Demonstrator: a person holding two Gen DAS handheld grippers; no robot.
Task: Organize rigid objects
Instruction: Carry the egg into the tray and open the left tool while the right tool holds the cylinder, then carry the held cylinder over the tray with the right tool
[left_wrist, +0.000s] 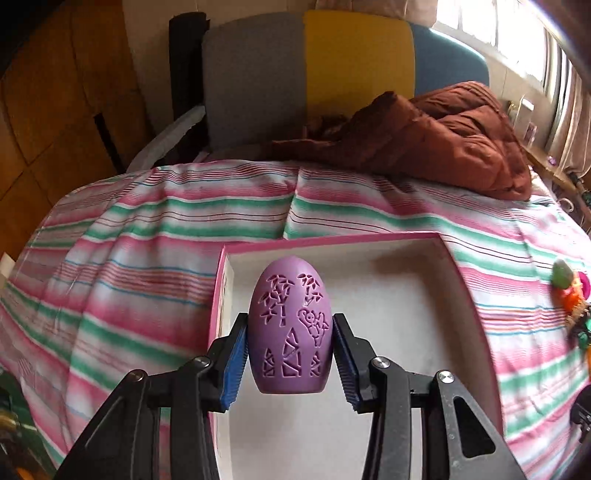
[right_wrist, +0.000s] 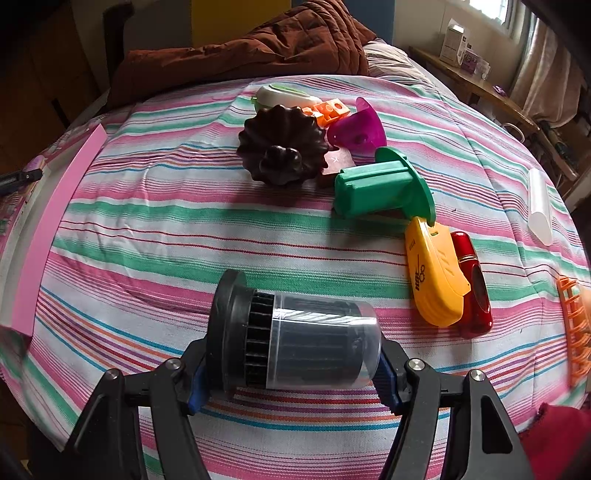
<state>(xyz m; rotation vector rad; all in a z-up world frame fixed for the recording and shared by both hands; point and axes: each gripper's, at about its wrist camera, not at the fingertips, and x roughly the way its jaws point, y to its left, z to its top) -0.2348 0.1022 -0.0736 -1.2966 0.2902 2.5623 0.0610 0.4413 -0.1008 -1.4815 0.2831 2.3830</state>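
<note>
Two grippers are loaded: the left gripper jaws clamp the upright purple egg above the pink-rimmed box at lower centre; the right gripper jaws grip the sideways black filter.

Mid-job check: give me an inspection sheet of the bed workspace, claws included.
Surface: striped bedspread, rumpled.
Job's things: purple carved egg over the pink-rimmed white box; black filter with clear cap on its side.
Clutter: dark fluted mould, green spool, yellow toy, red case, magenta funnel.
Claws: left claw shut on egg; right claw straddles filter, grip unclear.
Cables: nothing seen.
Surroundings: brown quilt, window.
</note>
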